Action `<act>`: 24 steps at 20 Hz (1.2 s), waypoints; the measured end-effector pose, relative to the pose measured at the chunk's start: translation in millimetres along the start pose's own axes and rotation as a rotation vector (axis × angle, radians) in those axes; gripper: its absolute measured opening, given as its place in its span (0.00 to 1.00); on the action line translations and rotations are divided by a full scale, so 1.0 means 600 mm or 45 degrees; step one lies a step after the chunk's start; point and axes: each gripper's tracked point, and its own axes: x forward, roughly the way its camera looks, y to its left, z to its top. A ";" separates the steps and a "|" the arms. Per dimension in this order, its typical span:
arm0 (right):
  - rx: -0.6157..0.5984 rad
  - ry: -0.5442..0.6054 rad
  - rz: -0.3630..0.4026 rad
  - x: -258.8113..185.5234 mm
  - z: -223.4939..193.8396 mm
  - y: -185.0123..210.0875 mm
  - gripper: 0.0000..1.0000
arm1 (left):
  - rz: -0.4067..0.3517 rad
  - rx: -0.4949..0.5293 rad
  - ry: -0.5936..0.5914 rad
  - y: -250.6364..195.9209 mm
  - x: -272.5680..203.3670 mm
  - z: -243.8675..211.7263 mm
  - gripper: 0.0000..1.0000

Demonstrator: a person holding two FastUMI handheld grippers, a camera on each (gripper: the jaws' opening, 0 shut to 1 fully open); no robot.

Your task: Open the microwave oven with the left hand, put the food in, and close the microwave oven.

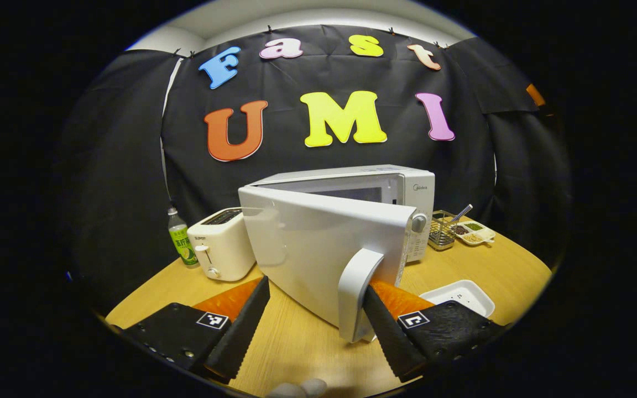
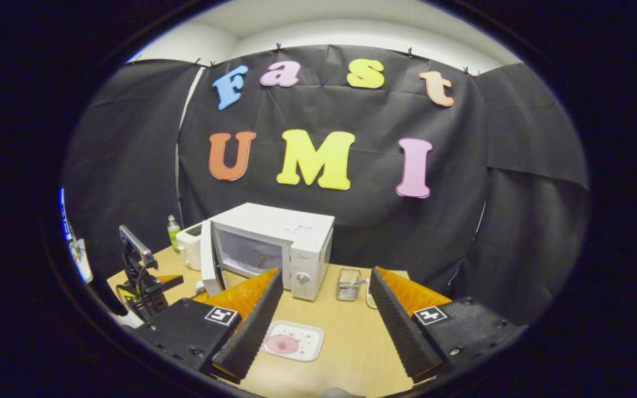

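Observation:
The white microwave stands on the wooden table with its door swung partly open. My left gripper is open, and the door's handle stands between its fingers, against the right one. In the right gripper view the microwave shows its lit inside, with the door standing out to the left. A white tray with a pink round piece of food lies on the table. My right gripper hovers open above it, holding nothing. The left gripper's body is by the door.
A white toaster and a green bottle stand left of the microwave. To its right are a wire basket and a divided dish of seasonings. The white tray lies in front of them on the table.

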 end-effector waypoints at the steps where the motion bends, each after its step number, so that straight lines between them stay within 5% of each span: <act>1: -0.005 0.002 0.004 0.000 -0.007 0.005 1.00 | 0.013 0.000 0.001 0.012 -0.007 -0.002 0.95; 11: 0.038 0.164 0.048 0.063 -0.157 0.028 1.00 | 0.226 0.021 0.055 0.197 -0.113 -0.042 0.95; 12: 0.033 0.197 0.056 0.074 -0.177 0.027 0.92 | 0.260 0.022 0.055 0.219 -0.124 -0.043 0.95; 13: 0.027 0.252 0.063 0.086 -0.205 0.027 1.00 | 0.288 0.020 0.048 0.237 -0.135 -0.041 0.95; 15: 0.040 0.355 0.081 0.111 -0.258 0.027 1.00 | 0.335 0.009 0.046 0.262 -0.156 -0.039 0.95; 19: 0.132 0.621 0.077 0.163 -0.384 0.015 0.82 | 0.403 0.017 0.036 0.282 -0.192 -0.025 0.95; 24: 0.289 0.909 0.105 0.204 -0.509 0.019 0.66 | 0.377 0.026 -0.001 0.249 -0.215 0.008 0.95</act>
